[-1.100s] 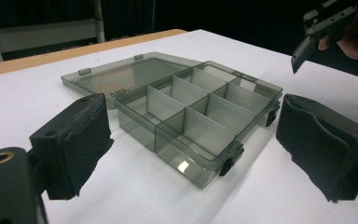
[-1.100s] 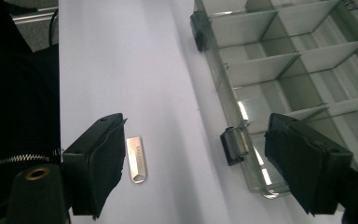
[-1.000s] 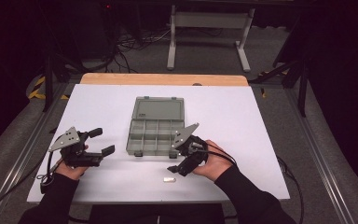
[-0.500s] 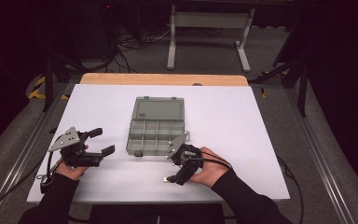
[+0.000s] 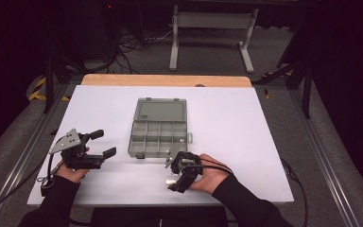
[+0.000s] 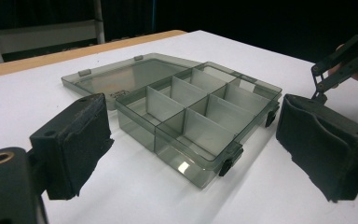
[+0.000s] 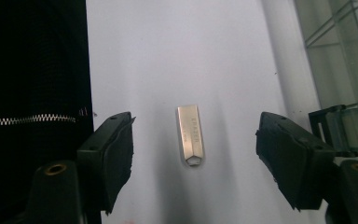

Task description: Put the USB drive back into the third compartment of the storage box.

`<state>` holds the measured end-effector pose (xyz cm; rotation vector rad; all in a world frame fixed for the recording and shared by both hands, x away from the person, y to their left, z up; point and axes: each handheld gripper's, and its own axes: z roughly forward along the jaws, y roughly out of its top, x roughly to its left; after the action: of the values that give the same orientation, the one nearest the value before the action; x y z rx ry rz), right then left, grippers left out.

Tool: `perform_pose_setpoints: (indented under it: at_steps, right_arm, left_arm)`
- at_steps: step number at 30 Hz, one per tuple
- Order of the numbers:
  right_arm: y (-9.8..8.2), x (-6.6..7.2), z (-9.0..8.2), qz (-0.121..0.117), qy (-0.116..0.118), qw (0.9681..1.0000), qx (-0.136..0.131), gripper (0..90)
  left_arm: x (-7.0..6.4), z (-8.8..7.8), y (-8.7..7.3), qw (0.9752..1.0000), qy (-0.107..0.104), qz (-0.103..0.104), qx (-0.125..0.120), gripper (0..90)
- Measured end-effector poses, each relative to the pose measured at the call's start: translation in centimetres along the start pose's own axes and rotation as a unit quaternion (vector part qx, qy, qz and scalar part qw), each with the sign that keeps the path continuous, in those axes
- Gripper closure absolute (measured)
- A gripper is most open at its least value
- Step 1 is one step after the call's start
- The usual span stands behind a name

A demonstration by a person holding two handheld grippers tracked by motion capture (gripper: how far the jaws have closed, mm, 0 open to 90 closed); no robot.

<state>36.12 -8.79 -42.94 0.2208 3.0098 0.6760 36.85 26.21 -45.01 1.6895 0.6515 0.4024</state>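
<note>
Right gripper (image 7: 193,154) is pointing down over a small metal USB stick (image 7: 189,136) lying flat on the white table (image 5: 246,123), just in front of the open organizer box (image 5: 158,135). Jaws stand apart w/ the stick between them, pads not touching it — they've just been closing in, but there's a clear gap on both sides.

Left gripper (image 5: 96,143) sits off to the left, jaws wide, nothing in them, aimed at the box from a little way off.

How I'd do the pick, imo:
- Stick runs lengthwise between the pads, so they'd close on its long sides — good, keep that alignment, don't twist the wrist now.
- It looks slightly closer to the left pad in the right gripper view, so nudge over to center it, otherwise one pad shoves it sideways before the other bites.
- It's thin and flat, so get the tips right down to the table before squeezing — too high and the pads prob slip over the top.
- Slick metal: close slowly, lift straight up.
- The box's front latch is near the right-hand pad, so watch you don't clip it.
</note>
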Motion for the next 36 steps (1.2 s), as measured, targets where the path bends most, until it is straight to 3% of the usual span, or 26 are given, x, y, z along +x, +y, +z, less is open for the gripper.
perform_pose_setpoints:
  at_steps: [1, 9, 14, 23, 32, 36]
  right_arm:
    - [0.0, 0.0, 0.2, -0.009, 0.002, 1.0, 0.003, 30.3]
    - [0.0, 0.3, 0.4, -0.009, -0.004, 0.9999, 0.009, 39.5]
    - [0.0, 0.5, 0.7, -0.015, 0.004, 0.9997, 0.019, 49.9]
    - [0.0, 0.7, 1.4, -0.031, -0.004, 0.9988, 0.037, 66.9]
    - [0.2, 0.9, 1.8, -0.036, -0.012, 0.9982, 0.046, 78.5]
    - [0.3, 0.9, 1.8, -0.035, -0.008, 0.9982, 0.048, 78.8]
  left_arm:
    - [0.0, 0.0, 0.0, 1.0, 0.001, 0.0, 0.0, 10.8]
    - [0.1, -0.1, 0.0, 1.0, 0.001, -0.001, -0.001, 10.8]
    - [0.1, -0.1, 0.0, 1.0, 0.002, 0.0, 0.0, 10.8]
    - [0.0, 0.0, -0.1, 1.0, 0.002, 0.0, 0.0, 10.8]
    - [0.0, 0.0, 0.0, 1.0, 0.002, 0.002, 0.0, 10.8]
    - [0.0, 0.0, 0.0, 1.0, 0.002, 0.002, 0.0, 10.8]
